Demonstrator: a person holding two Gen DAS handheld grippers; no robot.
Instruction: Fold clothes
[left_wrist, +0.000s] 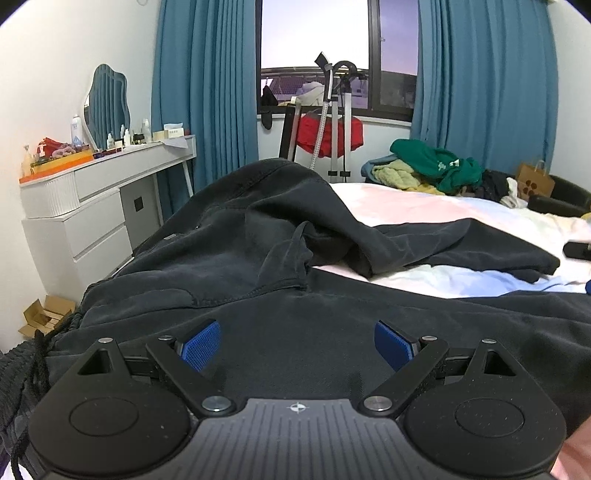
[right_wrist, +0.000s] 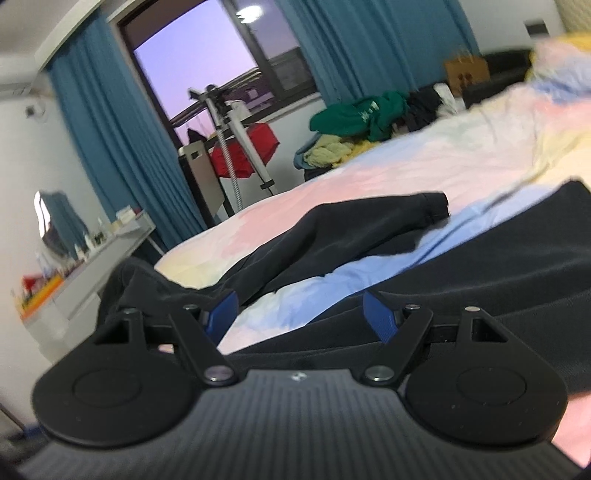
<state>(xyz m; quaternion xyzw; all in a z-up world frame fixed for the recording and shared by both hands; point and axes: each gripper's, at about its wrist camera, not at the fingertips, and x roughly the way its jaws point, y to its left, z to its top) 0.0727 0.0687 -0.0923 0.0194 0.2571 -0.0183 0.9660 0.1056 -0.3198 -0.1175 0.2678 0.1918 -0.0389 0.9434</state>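
Note:
A black hooded garment (left_wrist: 258, 229) lies spread on the pastel bedsheet (left_wrist: 424, 206), with one sleeve (left_wrist: 480, 247) stretched to the right. My left gripper (left_wrist: 297, 341) is open just above the garment's near hem, its blue pads (left_wrist: 201, 345) wide apart with nothing between them. In the right wrist view the same garment (right_wrist: 480, 266) lies right of the sleeve (right_wrist: 351, 236). My right gripper (right_wrist: 299, 314) is open over the edge where black cloth meets the sheet (right_wrist: 424, 155). That view is tilted and blurred.
A pile of green and yellow clothes (left_wrist: 432, 166) sits at the bed's far end beside a paper bag (left_wrist: 535, 181). A white dresser (left_wrist: 92, 206) with bottles and a mirror stands left. A garment steamer stand (left_wrist: 340, 122) stands by the window and blue curtains (left_wrist: 207, 92).

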